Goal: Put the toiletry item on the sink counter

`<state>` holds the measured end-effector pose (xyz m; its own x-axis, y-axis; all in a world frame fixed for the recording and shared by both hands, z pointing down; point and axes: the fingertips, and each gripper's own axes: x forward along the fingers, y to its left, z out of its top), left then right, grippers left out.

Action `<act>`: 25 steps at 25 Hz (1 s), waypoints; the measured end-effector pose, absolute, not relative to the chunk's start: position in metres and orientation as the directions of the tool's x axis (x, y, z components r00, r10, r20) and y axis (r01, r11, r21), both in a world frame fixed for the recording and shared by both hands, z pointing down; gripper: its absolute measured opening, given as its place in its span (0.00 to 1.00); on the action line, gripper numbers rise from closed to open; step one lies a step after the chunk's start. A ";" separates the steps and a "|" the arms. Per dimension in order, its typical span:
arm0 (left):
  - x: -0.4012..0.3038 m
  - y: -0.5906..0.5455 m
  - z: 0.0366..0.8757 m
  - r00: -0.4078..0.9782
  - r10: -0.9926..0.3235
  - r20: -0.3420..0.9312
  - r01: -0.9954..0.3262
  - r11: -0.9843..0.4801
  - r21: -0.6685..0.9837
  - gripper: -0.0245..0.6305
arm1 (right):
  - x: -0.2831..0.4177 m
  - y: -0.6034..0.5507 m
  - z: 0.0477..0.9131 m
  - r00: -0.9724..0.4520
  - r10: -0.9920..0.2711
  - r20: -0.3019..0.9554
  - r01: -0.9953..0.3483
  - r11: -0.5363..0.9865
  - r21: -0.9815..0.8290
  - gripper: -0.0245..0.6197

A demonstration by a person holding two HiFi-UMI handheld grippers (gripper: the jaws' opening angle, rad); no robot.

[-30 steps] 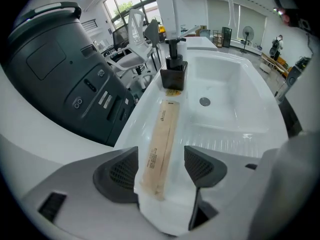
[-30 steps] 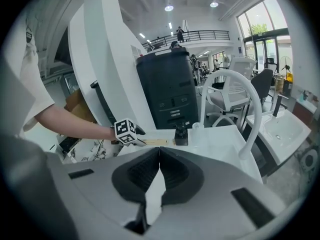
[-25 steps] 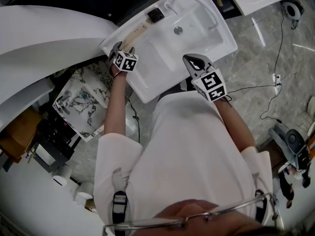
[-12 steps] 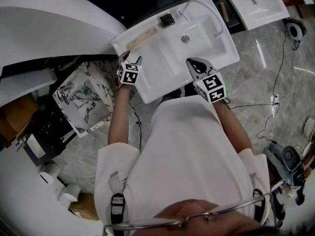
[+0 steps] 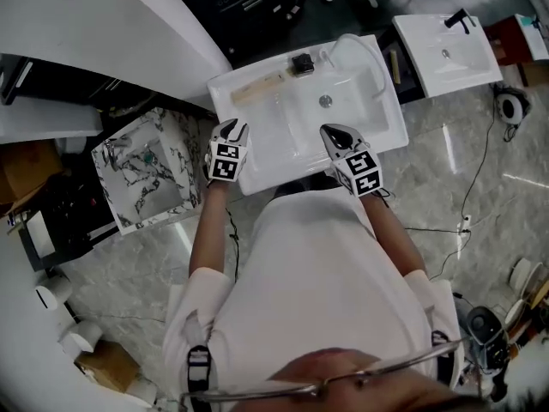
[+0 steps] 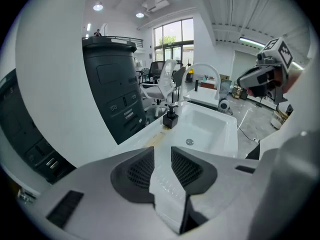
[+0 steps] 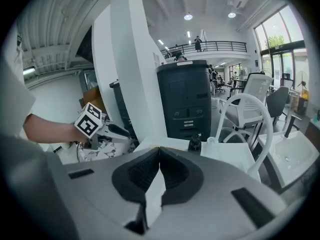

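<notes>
A long beige toiletry item (image 5: 257,87) lies along the back left of the white sink counter (image 5: 257,157), apart from both grippers. In the left gripper view it shows only as a yellowish strip (image 6: 158,135). My left gripper (image 5: 232,127) hovers over the counter's front left corner. Its jaws (image 6: 162,166) are closing, a narrow gap still shows, and nothing is between them. My right gripper (image 5: 331,132) hangs over the basin's front edge with its tips together (image 7: 159,156) and nothing in them.
A black pump bottle (image 5: 302,63) stands behind the basin beside the arched white faucet (image 5: 364,45). A marble-patterned basin (image 5: 141,170) sits on the floor at left, and a second white sink (image 5: 446,54) at the upper right. A dark cabinet (image 6: 112,94) stands behind the counter.
The left gripper has drawn back from the beige item at the counter's back left to the front corner, and its jaws have narrowed. The right gripper has held its place.
</notes>
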<state>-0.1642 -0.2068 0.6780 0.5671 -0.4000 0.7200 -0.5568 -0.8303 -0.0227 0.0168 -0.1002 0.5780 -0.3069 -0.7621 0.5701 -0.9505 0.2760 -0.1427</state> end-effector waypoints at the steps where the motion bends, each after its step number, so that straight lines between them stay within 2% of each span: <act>1: -0.164 -0.203 0.670 0.571 -0.413 0.710 -0.569 -0.822 -0.022 0.19 | 0.019 -0.099 0.577 -0.314 -0.761 0.567 -0.948 0.285 -0.143 0.05; 15: -0.138 -0.125 0.585 0.609 -0.577 0.544 -0.729 -0.678 0.095 0.05 | 0.058 -0.083 0.560 -0.409 -0.739 0.535 -0.899 0.428 -0.096 0.05; 25: -0.130 -0.074 0.554 0.586 -0.667 0.460 -0.780 -0.618 0.096 0.04 | 0.065 -0.064 0.559 -0.501 -0.703 0.504 -0.839 0.538 -0.084 0.05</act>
<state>-0.1296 -0.0738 0.5540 0.5855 -0.6672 0.4605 -0.7801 -0.6183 0.0961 0.0652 -0.0639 0.5585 -0.5013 -0.7033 0.5041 -0.8388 0.5379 -0.0838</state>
